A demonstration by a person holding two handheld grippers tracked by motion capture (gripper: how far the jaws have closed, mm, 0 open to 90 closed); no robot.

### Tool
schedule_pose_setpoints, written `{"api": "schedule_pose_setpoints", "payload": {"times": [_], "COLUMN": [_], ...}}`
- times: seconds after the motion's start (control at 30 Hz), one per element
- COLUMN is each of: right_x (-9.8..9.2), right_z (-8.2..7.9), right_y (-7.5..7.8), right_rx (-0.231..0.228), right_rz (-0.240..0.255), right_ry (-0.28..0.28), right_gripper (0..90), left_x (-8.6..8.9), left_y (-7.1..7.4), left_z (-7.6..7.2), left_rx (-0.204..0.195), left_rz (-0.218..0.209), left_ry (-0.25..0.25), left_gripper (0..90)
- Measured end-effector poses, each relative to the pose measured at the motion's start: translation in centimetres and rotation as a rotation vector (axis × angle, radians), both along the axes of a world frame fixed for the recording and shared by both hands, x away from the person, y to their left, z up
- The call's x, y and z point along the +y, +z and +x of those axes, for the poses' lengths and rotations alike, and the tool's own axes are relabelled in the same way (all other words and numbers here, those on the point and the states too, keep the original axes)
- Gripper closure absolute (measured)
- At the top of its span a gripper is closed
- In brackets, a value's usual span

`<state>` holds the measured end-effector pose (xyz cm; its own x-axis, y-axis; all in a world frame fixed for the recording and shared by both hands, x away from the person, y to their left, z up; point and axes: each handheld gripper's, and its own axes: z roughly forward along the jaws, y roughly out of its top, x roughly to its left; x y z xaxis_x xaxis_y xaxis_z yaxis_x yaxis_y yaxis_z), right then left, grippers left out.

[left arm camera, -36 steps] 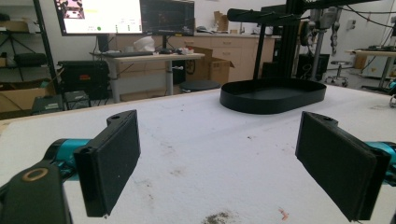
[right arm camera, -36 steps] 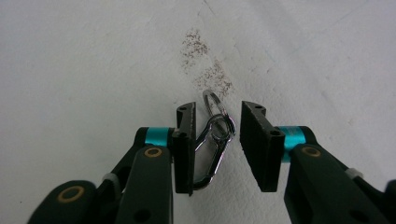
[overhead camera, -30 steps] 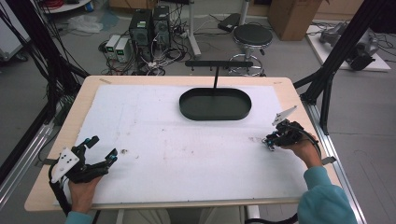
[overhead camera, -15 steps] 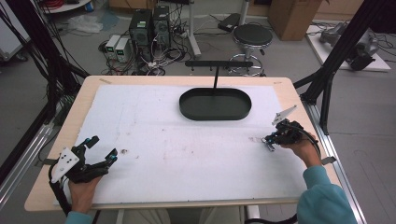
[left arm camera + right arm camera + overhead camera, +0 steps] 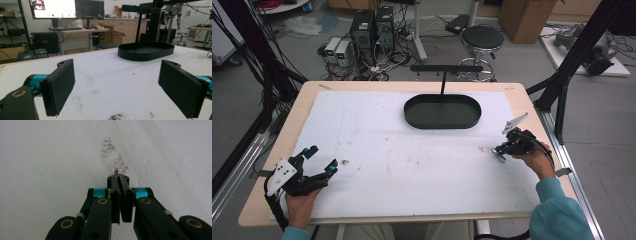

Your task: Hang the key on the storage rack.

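White-covered table [image 5: 377,130], black tray [image 5: 442,111]

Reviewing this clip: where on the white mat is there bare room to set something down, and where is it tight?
Most of the white mat is bare: the wide middle stretch between the left gripper and the right gripper, and the far-left part beside the black tray. It is tighter at the right edge, where the shut right gripper presses down by a dark smudge.

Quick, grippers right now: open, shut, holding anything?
Left gripper: open, nothing between the pads, resting near the table's front left corner.
Right gripper: just closed on a small thin metal piece at its tips.
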<state>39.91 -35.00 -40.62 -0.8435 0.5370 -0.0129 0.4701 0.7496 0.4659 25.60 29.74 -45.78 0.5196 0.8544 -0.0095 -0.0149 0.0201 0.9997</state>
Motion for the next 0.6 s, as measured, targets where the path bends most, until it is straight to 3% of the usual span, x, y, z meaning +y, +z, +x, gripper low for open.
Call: {"api": "schedule_pose_setpoints", "payload": {"times": [0.37,0.53,0.6], "right_x": [-0.6,-0.9,-0.9], "right_z": [-0.1,-0.1,-0.1], "right_y": [0.9,1.3,1.4], "right_rx": [-0.012,-0.025,-0.032], "right_rz": [0.134,0.21,0.219], "right_ry": [-0.082,-0.082,-0.086], "right_gripper": [89.6,89.7,89.7], "left_x": [0.0,0.0,0.0], "left_y": [0.0,0.0,0.0], "left_z": [0.0,0.0,0.0], "left_rx": [0.0,-0.001,-0.001], "left_rz": [0.0,0.0,0.0], "left_ry": [0.0,0.001,0.001], "left_gripper": [14.3,14.3,14.3]}}
